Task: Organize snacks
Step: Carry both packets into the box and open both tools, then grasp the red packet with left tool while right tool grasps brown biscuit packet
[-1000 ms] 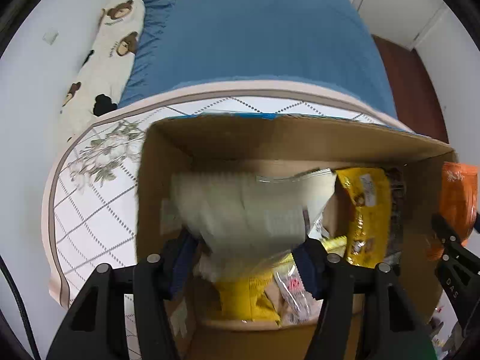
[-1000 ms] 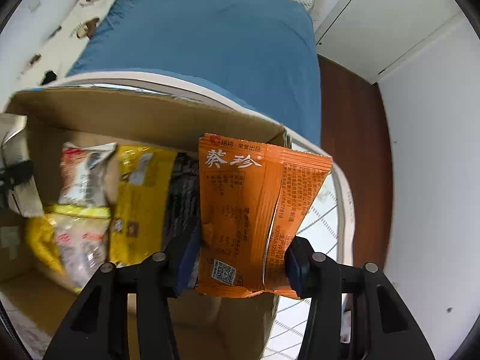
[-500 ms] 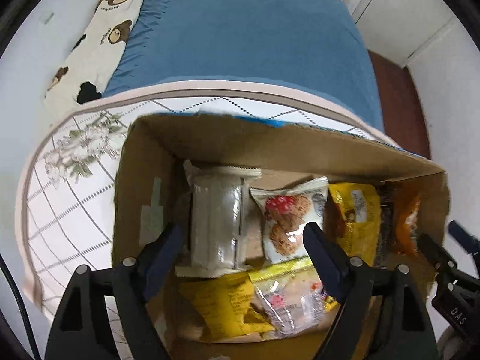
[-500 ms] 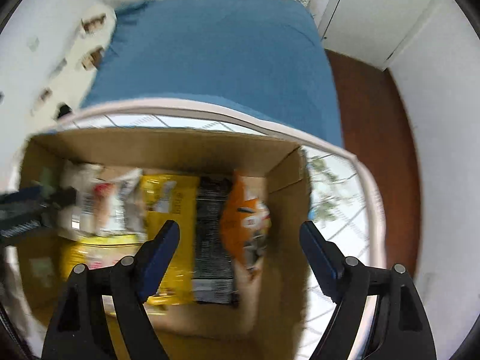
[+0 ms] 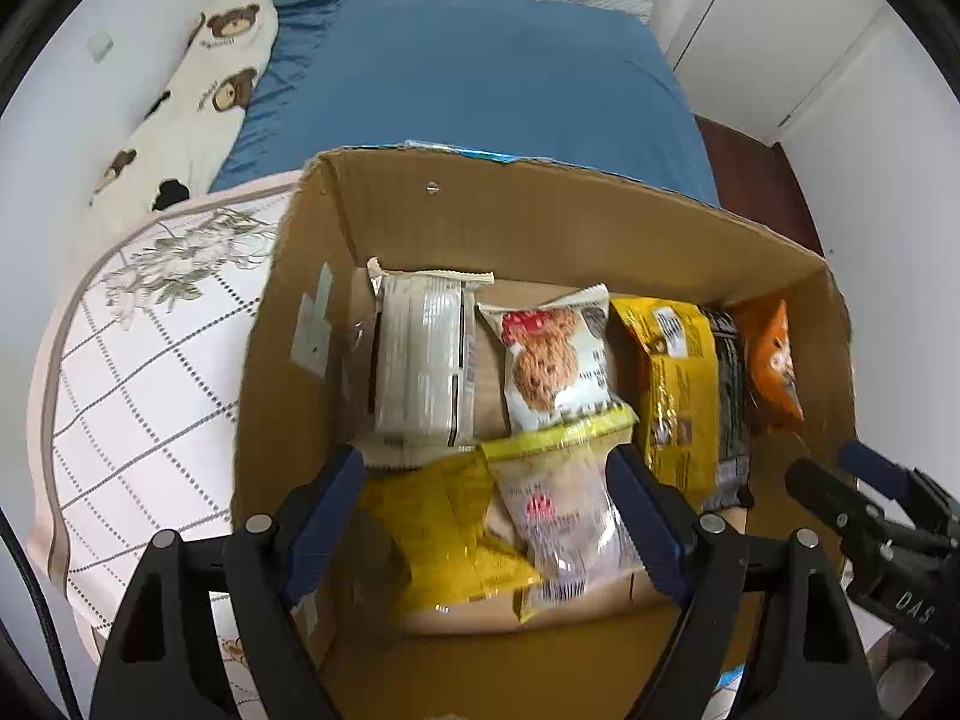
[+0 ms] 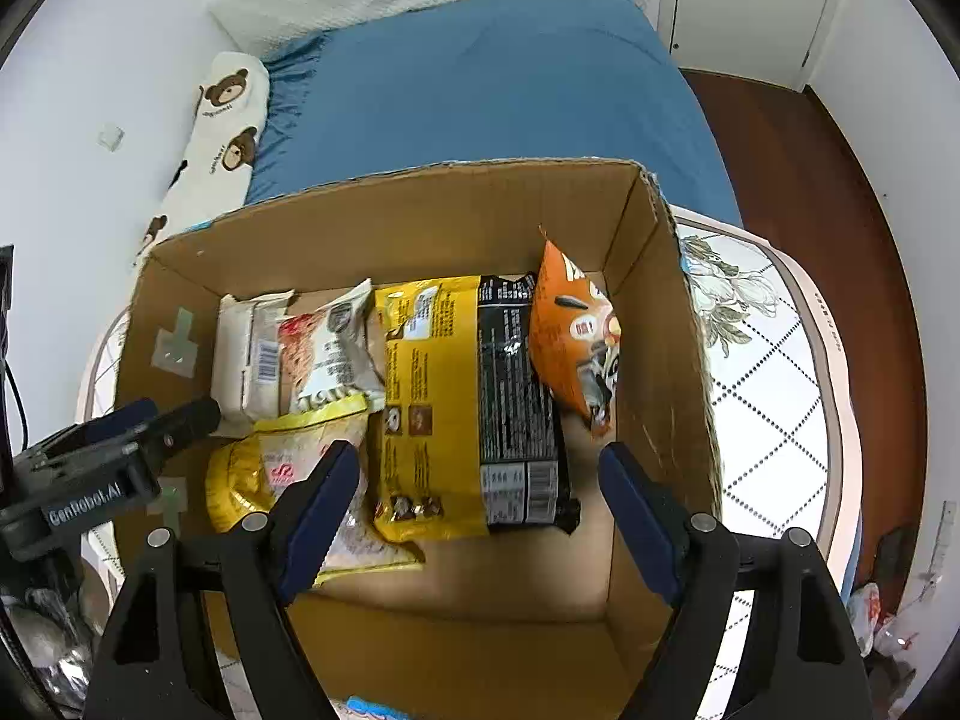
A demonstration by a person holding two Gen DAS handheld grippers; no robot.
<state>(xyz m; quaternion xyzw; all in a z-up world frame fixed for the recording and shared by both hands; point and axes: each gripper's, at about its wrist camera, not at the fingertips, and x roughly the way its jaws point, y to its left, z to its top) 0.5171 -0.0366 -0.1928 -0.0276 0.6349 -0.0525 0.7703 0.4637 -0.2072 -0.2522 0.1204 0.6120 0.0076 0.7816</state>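
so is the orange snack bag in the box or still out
In. The orange snack bag leans against the cardboard box's right wall, free of both open grippers.

Bottom of the cardboard box (image 5: 540, 204) cut off by the lower edge. Yellow packet (image 5: 444, 546) blurry, half hidden behind the left gripper (image 5: 489, 516) finger. Black pack (image 6: 516, 396) partly tucked under the orange bag (image 6: 570, 330) and the yellow bag (image 6: 426, 408). Words on the packs too small to read. Table (image 6: 774, 396) mostly hidden by the box.
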